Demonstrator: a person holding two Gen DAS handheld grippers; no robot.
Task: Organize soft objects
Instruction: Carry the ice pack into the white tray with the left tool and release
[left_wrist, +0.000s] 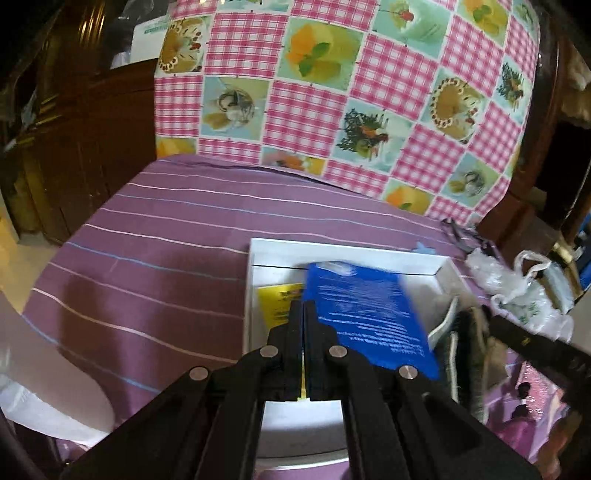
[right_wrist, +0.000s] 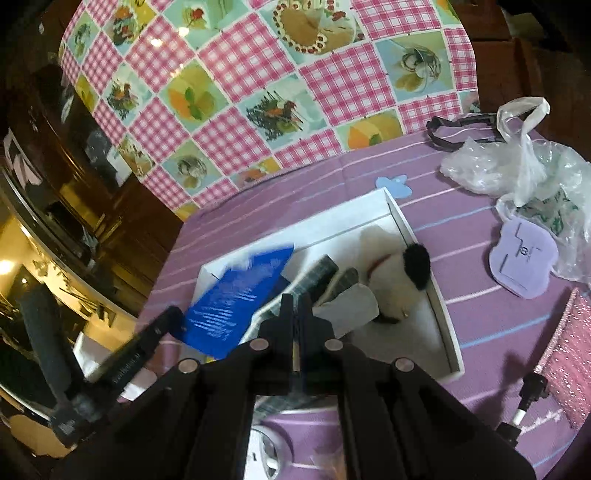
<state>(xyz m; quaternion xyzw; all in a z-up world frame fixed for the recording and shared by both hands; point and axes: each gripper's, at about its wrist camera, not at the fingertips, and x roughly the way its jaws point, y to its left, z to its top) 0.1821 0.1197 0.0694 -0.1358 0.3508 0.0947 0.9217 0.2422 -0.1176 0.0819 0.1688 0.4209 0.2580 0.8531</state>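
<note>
We see the white box (right_wrist: 421, 236) on the purple cloth (left_wrist: 147, 258), holding a white plush (right_wrist: 388, 273) and a blue pack (left_wrist: 365, 306). Our left gripper (left_wrist: 303, 325) is clenched beside the pack; whether it pinches it is unclear. Our right gripper (right_wrist: 295, 314) is clenched, its catch hidden.

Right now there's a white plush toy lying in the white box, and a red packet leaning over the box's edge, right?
Not quite: the packet is blue, not red, as the right wrist view shows. The white plush toy does lie in the white box.
</note>
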